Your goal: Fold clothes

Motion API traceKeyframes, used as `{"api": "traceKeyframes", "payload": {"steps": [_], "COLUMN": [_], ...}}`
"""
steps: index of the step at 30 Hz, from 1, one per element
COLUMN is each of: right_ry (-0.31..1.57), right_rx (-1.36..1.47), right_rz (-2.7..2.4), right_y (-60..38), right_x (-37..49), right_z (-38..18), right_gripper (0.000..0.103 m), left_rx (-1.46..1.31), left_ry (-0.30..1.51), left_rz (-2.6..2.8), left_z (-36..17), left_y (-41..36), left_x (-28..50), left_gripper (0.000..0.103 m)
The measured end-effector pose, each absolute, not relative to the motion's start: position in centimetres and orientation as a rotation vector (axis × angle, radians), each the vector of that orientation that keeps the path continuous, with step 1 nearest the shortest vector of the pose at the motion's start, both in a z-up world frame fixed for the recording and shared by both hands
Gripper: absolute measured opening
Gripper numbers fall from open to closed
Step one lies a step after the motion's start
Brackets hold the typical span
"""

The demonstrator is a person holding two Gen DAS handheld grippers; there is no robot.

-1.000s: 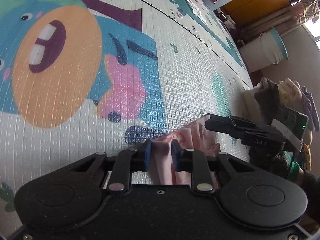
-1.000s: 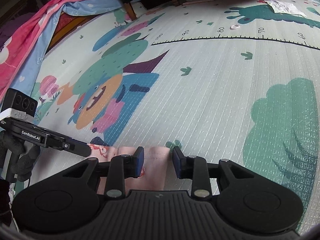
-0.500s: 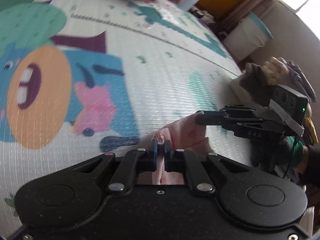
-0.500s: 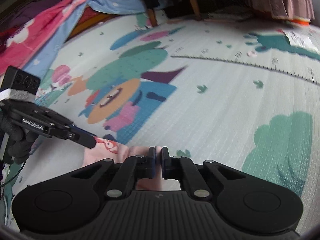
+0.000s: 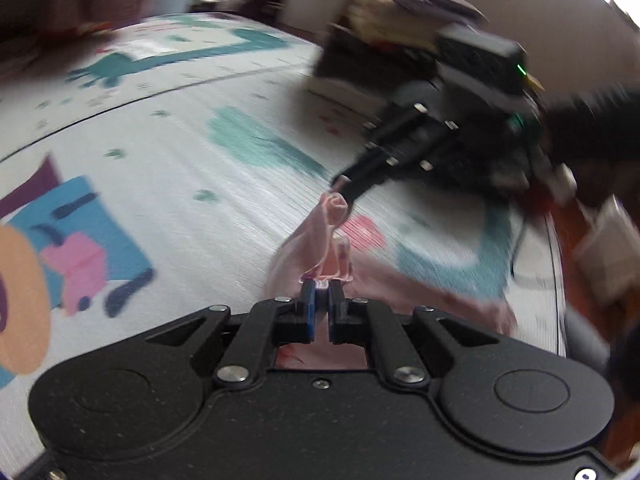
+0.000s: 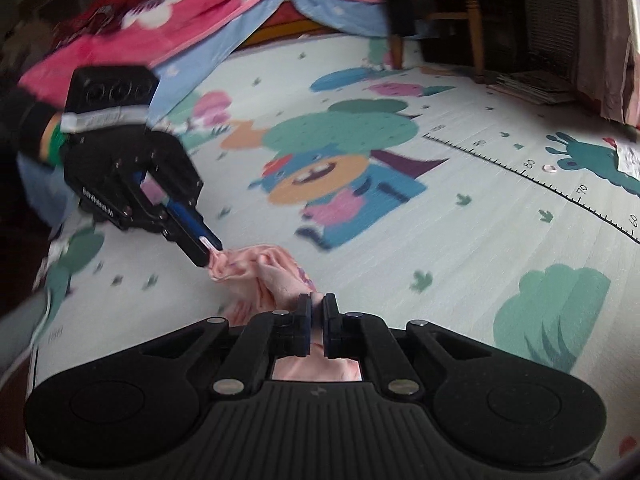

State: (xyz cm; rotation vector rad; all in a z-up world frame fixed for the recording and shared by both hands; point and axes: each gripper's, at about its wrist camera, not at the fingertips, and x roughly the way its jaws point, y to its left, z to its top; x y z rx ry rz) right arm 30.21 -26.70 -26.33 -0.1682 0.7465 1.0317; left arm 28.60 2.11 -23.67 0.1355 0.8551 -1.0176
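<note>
Pink cloth garment (image 6: 264, 276), soft, light and limp, lifted just above the play mat (image 6: 460, 248); left tongs (image 5: 320, 292) and right tongs (image 6: 316, 308) each clamped on its bunched edge. Best gripped at corners, judging by sag.

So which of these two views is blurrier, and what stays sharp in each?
Left wrist view: heavy motion smear over the play mat and the right hand-held gripper; only the left hand-held gripper is crisp. Right wrist view: sharper, mat print readable, fisheye-curved edges.
</note>
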Motion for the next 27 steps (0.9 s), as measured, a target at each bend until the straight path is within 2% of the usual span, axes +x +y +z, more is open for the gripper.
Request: {"api": "traceKeyframes", "payload": {"steps": [12,24,27], "right_ry": [0.794,0.780,0.825], "right_rx": [-0.466,-0.398,-0.450], "right_rz": [1.113,1.088,1.109], "right_y": [-27.1,-29.5,-29.2], "right_x": [21.7,18.9,17.9], "right_z": [-29.2,-27.2,-28.8], "right_gripper": [0.008,0.008,0.008], "left_rx": [0.344,0.334,0.381], "left_ry": [0.909,0.897,0.918], "left_rz": [-1.155,-1.250,-1.265], "left_z": [-27.5,-27.4,-28.9], "left_y": [-2.3,-4.3,-5.0], "left_x": [23.4,21.7,21.1], "left_gripper": [0.003,0.003,0.003]}}
